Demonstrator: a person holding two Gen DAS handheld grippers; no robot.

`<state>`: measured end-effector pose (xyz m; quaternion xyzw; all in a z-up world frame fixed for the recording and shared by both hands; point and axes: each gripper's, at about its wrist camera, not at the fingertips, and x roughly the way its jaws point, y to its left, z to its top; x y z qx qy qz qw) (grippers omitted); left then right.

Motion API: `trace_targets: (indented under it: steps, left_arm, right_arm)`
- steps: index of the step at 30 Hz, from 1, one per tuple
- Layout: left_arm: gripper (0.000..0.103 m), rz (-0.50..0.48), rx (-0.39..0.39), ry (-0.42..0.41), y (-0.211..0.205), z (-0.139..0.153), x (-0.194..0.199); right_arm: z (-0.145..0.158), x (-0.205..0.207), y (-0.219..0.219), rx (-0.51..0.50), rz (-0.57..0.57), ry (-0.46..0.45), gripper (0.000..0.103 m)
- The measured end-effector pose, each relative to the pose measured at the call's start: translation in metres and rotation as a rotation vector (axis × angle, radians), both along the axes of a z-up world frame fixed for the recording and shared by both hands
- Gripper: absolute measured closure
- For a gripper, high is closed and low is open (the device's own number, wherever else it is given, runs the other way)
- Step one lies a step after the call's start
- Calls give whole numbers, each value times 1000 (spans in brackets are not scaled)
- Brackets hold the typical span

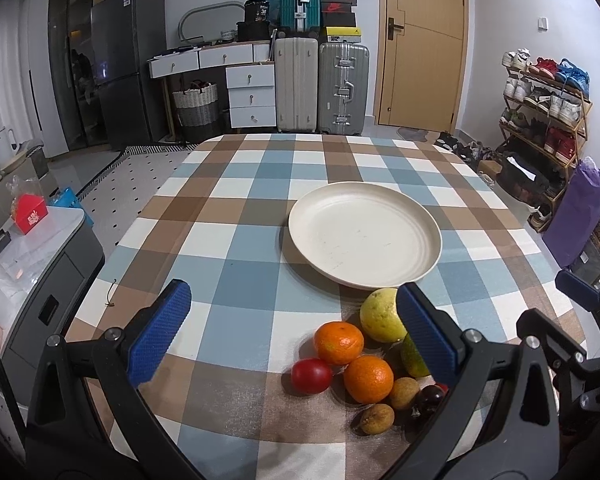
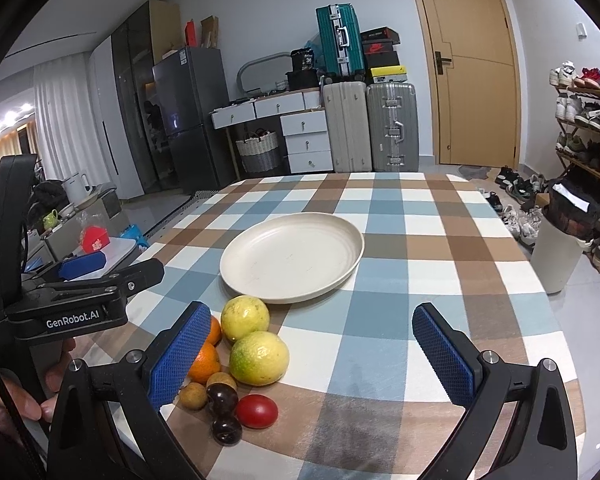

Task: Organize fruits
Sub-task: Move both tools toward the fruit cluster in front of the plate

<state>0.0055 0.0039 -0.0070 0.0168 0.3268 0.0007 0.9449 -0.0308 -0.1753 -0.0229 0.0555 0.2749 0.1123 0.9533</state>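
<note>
A pile of fruit lies on the checked tablecloth just in front of an empty cream plate point(image 1: 364, 234) point(image 2: 291, 256). It holds two oranges point(image 1: 338, 342) point(image 1: 368, 378), two yellow-green citrus fruits point(image 2: 244, 318) point(image 2: 259, 358), a red tomato point(image 1: 311, 375) point(image 2: 256, 411), two small brown longans point(image 1: 376, 419) point(image 2: 193, 395) and dark cherries point(image 2: 221, 398). My left gripper point(image 1: 293, 332) is open, hovering over the pile's left side with nothing between its blue pads. My right gripper point(image 2: 312, 354) is open too, just right of the pile, its left pad point(image 2: 179, 354) overlapping the oranges in view.
The table point(image 1: 235, 184) extends well beyond the plate. A grey cabinet with a red box point(image 1: 29, 212) stands to the left. On the floor to the right are a white bin point(image 2: 556, 256) and a shoe rack point(image 1: 544, 120). Suitcases and a door stand at the back.
</note>
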Motion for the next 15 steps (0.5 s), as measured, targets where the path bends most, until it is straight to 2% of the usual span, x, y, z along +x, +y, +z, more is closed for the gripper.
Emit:
trace_targets:
  steps: [15]
  left_arm:
    - [1,15,-18,0,20,-16,0]
  right_arm:
    - [-36,28,9,99,93,152,0]
